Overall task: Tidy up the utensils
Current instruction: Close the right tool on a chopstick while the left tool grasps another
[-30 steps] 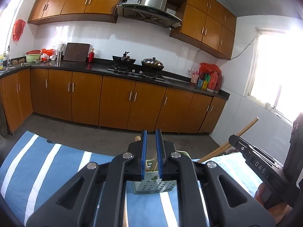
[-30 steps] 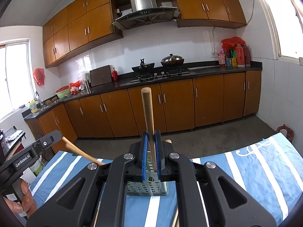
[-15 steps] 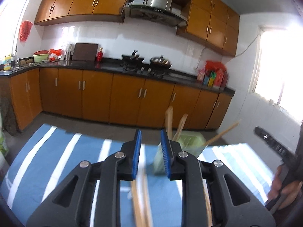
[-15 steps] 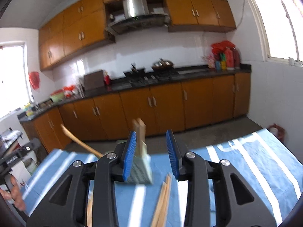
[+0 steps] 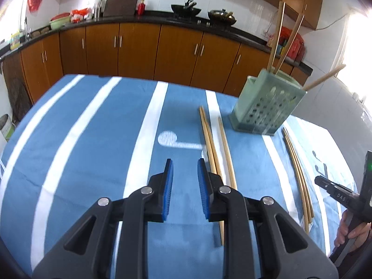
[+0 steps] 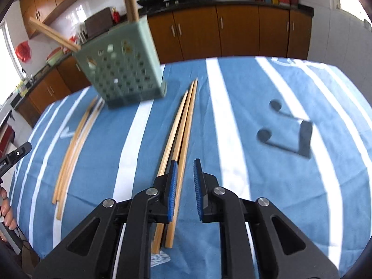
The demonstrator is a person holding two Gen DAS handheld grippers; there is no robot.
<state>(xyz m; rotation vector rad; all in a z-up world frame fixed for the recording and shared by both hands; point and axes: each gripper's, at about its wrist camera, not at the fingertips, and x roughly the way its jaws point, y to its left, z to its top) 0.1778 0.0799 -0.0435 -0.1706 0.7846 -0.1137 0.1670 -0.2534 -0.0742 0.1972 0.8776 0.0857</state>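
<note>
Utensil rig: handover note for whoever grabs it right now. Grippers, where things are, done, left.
Left gripper: open, empty, over the striped cloth, just left of one group of loose chopsticks.
Right gripper: open, empty, low over the second group of chopsticks; its left finger overlaps them in view, no grip.
Green holder stands at the far side of the cloth, between the two groups.
Done: a few chopsticks already stand in the holder.
Left: both loose groups still lie flat on the cloth. The right gripper looks better placed to pick first.
</note>
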